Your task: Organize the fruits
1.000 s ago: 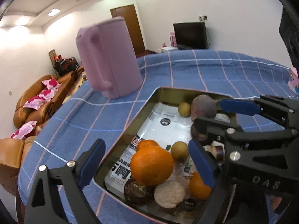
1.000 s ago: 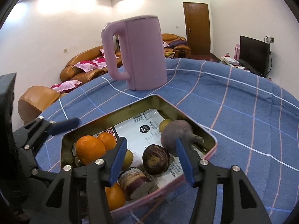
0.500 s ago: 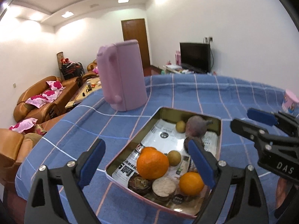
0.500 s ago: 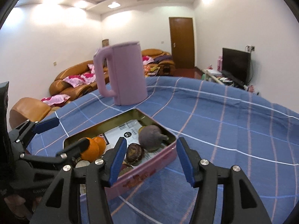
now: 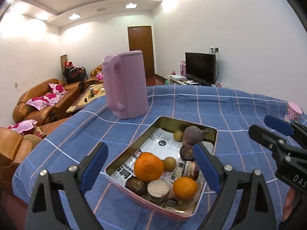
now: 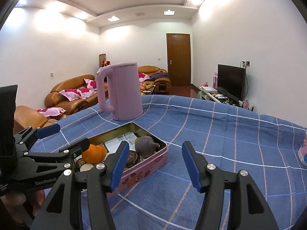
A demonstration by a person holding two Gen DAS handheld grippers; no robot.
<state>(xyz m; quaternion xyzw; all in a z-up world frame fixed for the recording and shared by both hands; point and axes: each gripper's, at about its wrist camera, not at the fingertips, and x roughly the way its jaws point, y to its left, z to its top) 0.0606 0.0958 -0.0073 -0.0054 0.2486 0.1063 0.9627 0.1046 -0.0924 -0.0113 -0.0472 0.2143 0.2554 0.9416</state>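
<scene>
A pink tin [image 5: 199,207] with a gold inside and a printed paper lining sits on the blue checked tablecloth. It holds a big orange [image 5: 148,166], a smaller orange [image 5: 185,187], a purple stemmed fruit [image 5: 192,135], two small yellow-green fruits [image 5: 169,163], a dark wrinkled fruit [image 5: 187,152] and some cut pieces. My left gripper [image 5: 149,151] hangs open above the tin's near end, holding nothing. My right gripper [image 6: 155,149] is open and empty, level with the tin's right corner [image 6: 163,153]. In the left wrist view the right gripper [image 5: 268,129] is off the tin's right side.
A tall pink kettle [image 5: 125,85] stands behind the tin, also in the right wrist view [image 6: 122,94]. A small pink cup [image 5: 293,111] sits at the far right of the table. The table's left edge drops off toward brown sofas [image 5: 44,103].
Both grippers have pulled back and risen from the tin. The right gripper, which was over the purple fruit, now stands outside the tin to its right. No fruit moved.
</scene>
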